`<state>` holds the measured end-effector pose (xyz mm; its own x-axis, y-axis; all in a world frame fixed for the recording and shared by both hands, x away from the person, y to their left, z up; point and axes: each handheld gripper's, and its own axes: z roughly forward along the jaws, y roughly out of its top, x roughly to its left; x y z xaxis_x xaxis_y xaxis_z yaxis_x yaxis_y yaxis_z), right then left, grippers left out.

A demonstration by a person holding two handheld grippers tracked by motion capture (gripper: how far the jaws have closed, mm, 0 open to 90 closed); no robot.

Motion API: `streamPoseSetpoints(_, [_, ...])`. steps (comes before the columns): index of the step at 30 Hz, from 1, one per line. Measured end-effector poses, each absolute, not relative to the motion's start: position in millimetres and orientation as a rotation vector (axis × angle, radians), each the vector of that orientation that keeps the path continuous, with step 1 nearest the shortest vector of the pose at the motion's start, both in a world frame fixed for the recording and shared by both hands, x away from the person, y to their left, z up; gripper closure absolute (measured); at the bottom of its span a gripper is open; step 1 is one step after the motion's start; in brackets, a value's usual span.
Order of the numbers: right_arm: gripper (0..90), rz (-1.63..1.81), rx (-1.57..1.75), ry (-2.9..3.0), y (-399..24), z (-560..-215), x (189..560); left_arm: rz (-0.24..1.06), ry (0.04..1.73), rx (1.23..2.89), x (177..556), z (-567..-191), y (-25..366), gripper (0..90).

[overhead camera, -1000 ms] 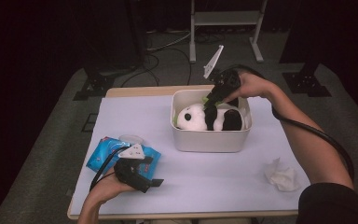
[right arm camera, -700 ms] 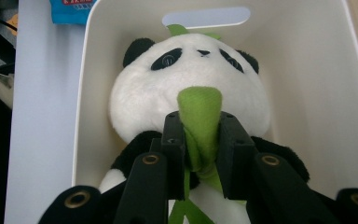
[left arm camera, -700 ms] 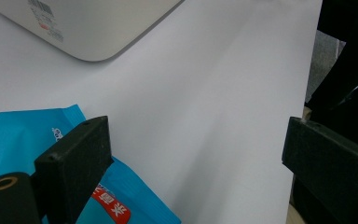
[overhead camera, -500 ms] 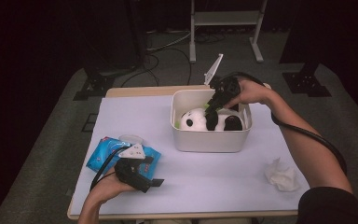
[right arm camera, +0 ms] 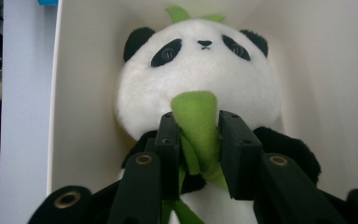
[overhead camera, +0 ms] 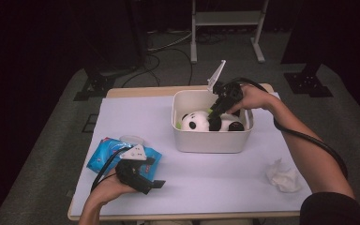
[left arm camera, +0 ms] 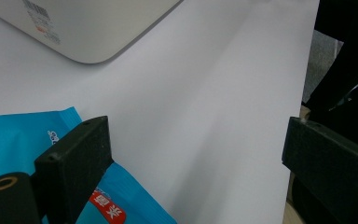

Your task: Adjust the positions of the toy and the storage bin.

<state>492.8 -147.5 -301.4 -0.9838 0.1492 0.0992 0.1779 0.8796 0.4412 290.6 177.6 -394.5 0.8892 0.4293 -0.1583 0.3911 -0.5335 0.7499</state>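
Note:
A black-and-white panda toy (overhead camera: pixel 197 123) lies on its back in a white bin (overhead camera: pixel 211 140) at the middle of the table. In the right gripper view its face (right arm camera: pixel 200 70) points away and a green felt leaf (right arm camera: pixel 193 105) stands on its chest. My right gripper (right arm camera: pixel 199 126) reaches down into the bin (overhead camera: pixel 214 112). Its jaws have just been opening a little, and both pads still touch the creased leaf between them. My left gripper (overhead camera: pixel 152 173) rests near the table's front left, open wide (left arm camera: pixel 196 140) with nothing between its jaws.
A blue pack of wipes (overhead camera: pixel 105 157) lies beside the left gripper, partly under its left jaw (left arm camera: pixel 23 135). A crumpled white tissue (overhead camera: pixel 283 176) sits at the front right. The bin's corner (left arm camera: pixel 88 28) lies ahead of the left gripper. White paper (overhead camera: pixel 136 117) covers the table.
My right gripper has sunk lower into the bin with the panda, which now lies on the bin's floor. The left hand has kept still.

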Motion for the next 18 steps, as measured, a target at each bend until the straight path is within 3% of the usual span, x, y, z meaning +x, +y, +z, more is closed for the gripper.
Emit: streamPoseSetpoints(18, [59.9, -0.787, -0.306, -2.96, -164.7, -293.4, 482.5, 0.058, 0.564, 2.184, 291.1, -390.8, 175.4, 7.6])
